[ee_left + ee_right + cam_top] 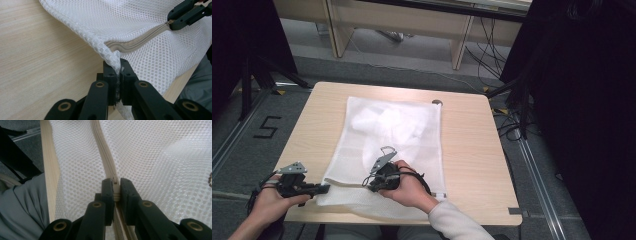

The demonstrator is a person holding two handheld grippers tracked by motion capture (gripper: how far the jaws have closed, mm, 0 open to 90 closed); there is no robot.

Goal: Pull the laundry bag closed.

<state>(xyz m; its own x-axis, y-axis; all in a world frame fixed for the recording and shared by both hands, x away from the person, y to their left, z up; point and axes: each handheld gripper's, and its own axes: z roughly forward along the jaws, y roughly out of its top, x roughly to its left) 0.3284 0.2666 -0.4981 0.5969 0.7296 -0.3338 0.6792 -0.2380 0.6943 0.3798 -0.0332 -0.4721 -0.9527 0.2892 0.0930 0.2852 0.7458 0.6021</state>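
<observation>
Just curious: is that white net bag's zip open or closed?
Closed where visible: the zip teeth meet between the left tongs and right tongs; beyond, cannot tell.

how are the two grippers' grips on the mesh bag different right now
The left gripper pinches the mesh bag at its corner, where the zipper ends; the right gripper clamps the zipper's pull partway along. In the high view, the left sits at the bag's edge, the right over the bag. Both are shut.

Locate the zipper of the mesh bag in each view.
High view: hidden along the bag's near edge, under the right gripper.
Left gripper view: zipper upper right of centre.
Right gripper view: zipper up the centre.
Shared landmark: the white mesh bag.
</observation>
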